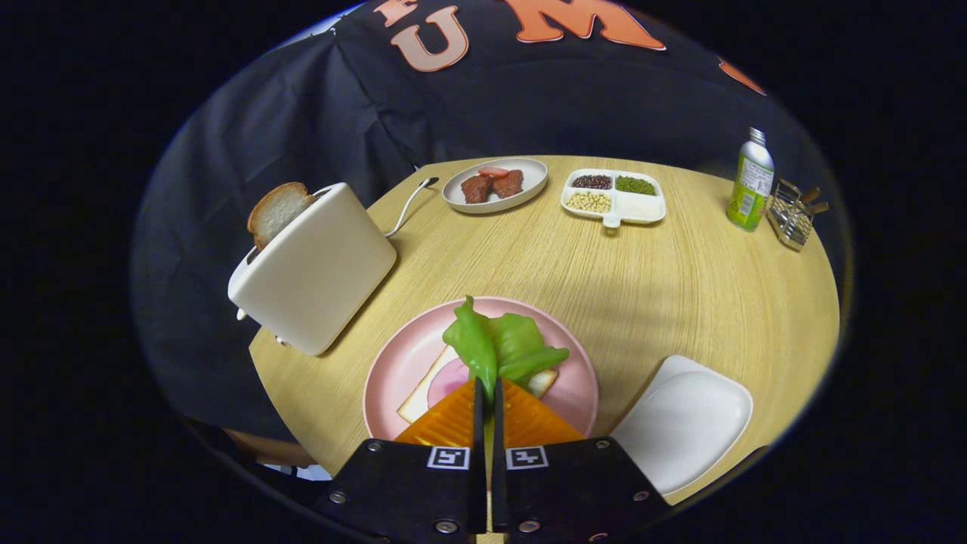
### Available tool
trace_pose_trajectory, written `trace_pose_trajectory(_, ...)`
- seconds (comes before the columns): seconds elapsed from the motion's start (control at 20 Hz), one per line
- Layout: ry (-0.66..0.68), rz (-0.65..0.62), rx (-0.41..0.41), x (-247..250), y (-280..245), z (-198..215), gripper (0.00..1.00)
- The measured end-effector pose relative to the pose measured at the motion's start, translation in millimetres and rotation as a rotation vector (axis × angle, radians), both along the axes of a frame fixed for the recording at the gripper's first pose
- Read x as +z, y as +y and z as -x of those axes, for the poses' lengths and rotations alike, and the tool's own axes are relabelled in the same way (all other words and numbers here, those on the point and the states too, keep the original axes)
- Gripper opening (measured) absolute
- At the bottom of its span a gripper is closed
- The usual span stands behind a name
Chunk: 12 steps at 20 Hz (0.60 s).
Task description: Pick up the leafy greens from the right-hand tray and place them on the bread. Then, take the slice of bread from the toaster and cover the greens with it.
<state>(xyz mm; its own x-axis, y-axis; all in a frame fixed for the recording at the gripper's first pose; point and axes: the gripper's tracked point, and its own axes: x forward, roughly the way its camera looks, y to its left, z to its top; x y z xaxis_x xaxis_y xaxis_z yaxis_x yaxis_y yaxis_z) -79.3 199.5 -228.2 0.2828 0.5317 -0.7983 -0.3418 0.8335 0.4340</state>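
**Greens held over the bread, ready to be laid down**

The tool (489, 393) has its two orange fingers (449, 419) pressed nearly together, pinching the leafy greens (502, 344) by their near end. The leaves fan out just ahead of the fingertips, low in the middle of the frame, above the bread (423, 393) with its pink slice on the pink plate (393, 363). Whether the greens already rest on the bread cannot be told.

The white tray (684, 419) at the lower right of the frame holds nothing now. The second slice of bread (276, 211) stands in the toaster (313, 268) at the left.

To do this step well, I would lower the leaves until they lie flat across the bread, centred so nothing hangs over onto the plate, and only then spread the fingers. Lifting straight up afterwards should keep the floppy leaf from dragging along. The toaster sits close beside the plate, so the later reach to it looks short.
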Motion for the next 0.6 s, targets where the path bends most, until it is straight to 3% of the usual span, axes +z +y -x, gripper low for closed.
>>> trace_pose_trajectory(0.15,0.002,0.013,0.005,-3,5,-1,0.08)
trace_pose_trajectory(0.4,-0.01,0.051,0.06,-11,18,3,0.36)
trace_pose_trajectory(0.6,-0.002,0.081,0.058,-17,21,4,0.47)
